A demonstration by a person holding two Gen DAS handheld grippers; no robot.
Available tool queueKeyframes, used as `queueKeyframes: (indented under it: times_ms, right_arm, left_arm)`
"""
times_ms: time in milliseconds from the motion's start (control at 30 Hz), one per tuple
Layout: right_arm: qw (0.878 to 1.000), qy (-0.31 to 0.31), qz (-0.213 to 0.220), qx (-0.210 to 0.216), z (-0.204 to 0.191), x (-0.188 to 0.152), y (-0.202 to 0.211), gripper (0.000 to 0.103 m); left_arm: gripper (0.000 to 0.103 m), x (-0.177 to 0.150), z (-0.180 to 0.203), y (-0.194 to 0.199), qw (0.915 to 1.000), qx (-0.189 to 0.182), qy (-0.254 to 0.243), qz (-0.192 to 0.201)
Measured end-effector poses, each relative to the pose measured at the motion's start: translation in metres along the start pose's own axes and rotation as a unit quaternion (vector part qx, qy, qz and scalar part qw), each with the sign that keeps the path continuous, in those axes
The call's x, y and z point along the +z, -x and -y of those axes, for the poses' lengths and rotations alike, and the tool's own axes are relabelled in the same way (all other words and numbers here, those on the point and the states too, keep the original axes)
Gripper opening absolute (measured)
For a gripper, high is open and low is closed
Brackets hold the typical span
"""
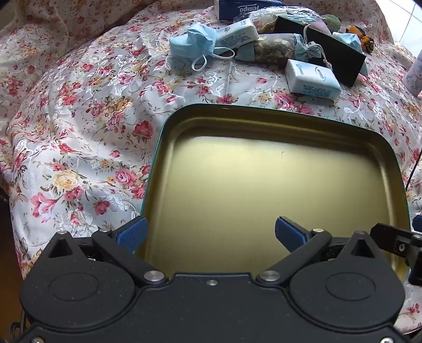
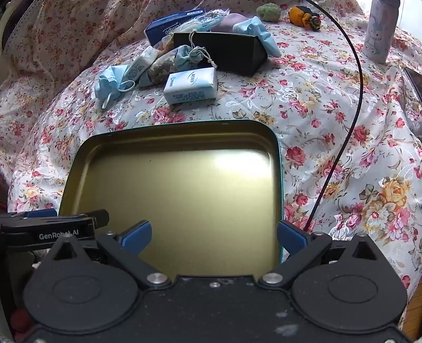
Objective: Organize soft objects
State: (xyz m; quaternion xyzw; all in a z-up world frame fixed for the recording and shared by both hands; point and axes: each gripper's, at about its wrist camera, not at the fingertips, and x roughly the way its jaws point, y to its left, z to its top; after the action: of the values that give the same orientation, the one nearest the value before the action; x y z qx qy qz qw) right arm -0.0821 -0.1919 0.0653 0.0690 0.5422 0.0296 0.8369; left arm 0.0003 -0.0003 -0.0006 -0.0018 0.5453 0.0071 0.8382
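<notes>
An empty gold-lined tin tray [image 1: 168, 126] with a teal rim lies on the flowered cloth, also seen in the right wrist view as the tray [image 2: 79, 155]. My left gripper [image 1: 211, 234] hangs open over its near left part, nothing between the blue pads. My right gripper [image 2: 213, 234] is open over its near right part, likewise empty. Beyond the tray lie soft items: a crumpled blue face mask [image 1: 195, 42] [image 2: 112, 79], a white tissue pack [image 1: 311, 79] [image 2: 191, 84], a second tissue pack [image 1: 240, 33], a drawstring sachet [image 1: 274, 48] [image 2: 184, 58].
A black box [image 2: 226, 51] lies tipped behind the items, with another blue mask [image 2: 257, 33] on it. A blue tissue carton [image 2: 168, 26], a green pom [image 2: 269, 12], an orange toy [image 2: 303, 14] and a pale bottle [image 2: 379, 29] stand farther back. A black cable [image 2: 353, 110] crosses the right.
</notes>
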Motion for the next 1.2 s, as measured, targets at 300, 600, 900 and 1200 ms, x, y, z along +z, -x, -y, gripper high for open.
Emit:
queueKeyframes:
  times_ms: [300, 600, 900, 1200]
  right_arm:
    - [1.000, 0.000, -0.004, 0.000, -0.0010, -0.0050, -0.0031, 0.102]
    - [1.000, 0.006, -0.014, -0.003, -0.0027, -0.0014, -0.0045, 0.102]
    - [1.000, 0.009, -0.020, -0.004, -0.0039, 0.0003, -0.0058, 0.102]
    - [1.000, 0.011, -0.023, -0.005, -0.0047, 0.0008, -0.0080, 0.102]
  left_arm:
    - [0.099, -0.0038, -0.0014, 0.0039, 0.9999, -0.013, 0.001, -0.003]
    - [0.099, -0.0010, 0.0006, -0.0002, 0.9999, -0.006, -0.004, -0.011]
    - [0.099, -0.0007, -0.0009, -0.0026, 0.9998, -0.006, -0.003, -0.017]
    - [0.099, -0.0004, -0.0016, -0.0042, 0.9998, -0.007, -0.001, -0.021]
